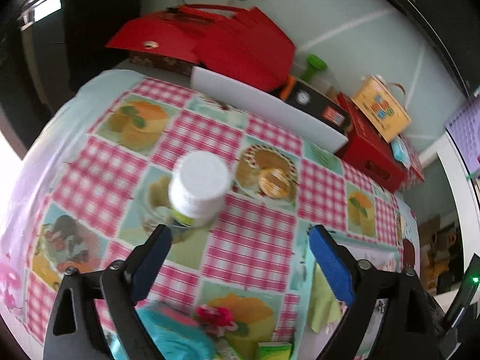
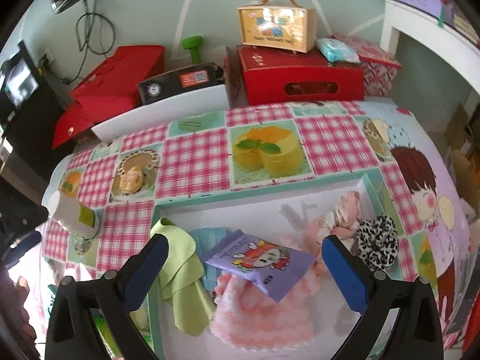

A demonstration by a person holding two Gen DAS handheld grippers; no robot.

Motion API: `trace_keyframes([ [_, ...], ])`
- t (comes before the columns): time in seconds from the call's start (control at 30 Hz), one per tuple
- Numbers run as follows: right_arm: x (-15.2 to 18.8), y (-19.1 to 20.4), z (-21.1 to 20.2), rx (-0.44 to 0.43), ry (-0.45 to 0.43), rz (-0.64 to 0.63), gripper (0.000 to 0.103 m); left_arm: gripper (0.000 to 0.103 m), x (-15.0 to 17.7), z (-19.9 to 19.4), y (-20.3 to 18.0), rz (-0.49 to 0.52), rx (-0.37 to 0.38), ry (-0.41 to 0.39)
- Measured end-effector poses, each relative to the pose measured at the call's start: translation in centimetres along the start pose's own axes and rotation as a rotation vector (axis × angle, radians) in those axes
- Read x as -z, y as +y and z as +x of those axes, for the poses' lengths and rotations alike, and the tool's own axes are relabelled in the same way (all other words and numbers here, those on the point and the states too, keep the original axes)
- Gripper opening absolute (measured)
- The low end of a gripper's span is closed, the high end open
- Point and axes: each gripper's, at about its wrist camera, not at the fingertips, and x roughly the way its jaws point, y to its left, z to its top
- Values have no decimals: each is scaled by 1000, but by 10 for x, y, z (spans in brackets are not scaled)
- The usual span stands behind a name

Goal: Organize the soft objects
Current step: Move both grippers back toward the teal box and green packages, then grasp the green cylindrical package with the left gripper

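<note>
The left gripper (image 1: 240,234), with black arms and blue pads, hangs over a table covered in a pink-checked cloth printed with cakes (image 1: 255,231), its jaws spread wide with nothing between them. Just ahead of its left pad stands a white plastic bottle with a white cap and a yellow-green label (image 1: 198,189), upright on the cloth and clear of both pads. At the near edge under this gripper lie a turquoise fabric piece (image 1: 177,339) and a small pink flower-shaped item (image 1: 216,315), both blurred.

The right gripper (image 2: 244,247) also has its jaws spread wide and grips nothing. Below it sits a shallow white tray with a mint-green rim (image 2: 255,210) holding the soft things: a yellow-green folded cloth (image 2: 180,270) draped over the tray's left edge, a light blue cloth (image 2: 210,234) beside it, a fluffy pink-and-white knitted piece (image 2: 264,315), and on top of that a flat purple packet printed with a cartoon face (image 2: 261,261), tilted. To the right lie a pink ruffled scrunchie (image 2: 345,213) and a black-and-white leopard-print scrunchie (image 2: 378,240), touching each other near the tray's right wall. The bottle shows in this view too, on the cloth left of the tray
</note>
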Motion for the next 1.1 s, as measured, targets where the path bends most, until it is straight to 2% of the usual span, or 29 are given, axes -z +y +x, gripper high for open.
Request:
trace_keyframes([
  [0.1, 0, 11, -2, -21, -7, -28, 103, 102, -1, -7, 13, -26, -16, -22],
  [0.17, 2, 20, -1, -70, 5, -38, 103, 102, 0, -11, 17, -37, -11, -33],
  [0.33, 8, 43, -3, -124, 23, -98, 103, 102, 4, -20, 13, -17, -29, -63],
  [0.53, 22, 59, -16, -180, 6, -132, 103, 102, 15, -35, 5, 2, 23, -107],
  [0.83, 51, 56, -23, -193, 36, -152, 103, 102, 43, -49, 7, -5, 38, -116],
  [1.1, 85, 52, -26, -208, 77, -160, 103, 102, 83, -59, 4, -8, -22, -80],
])
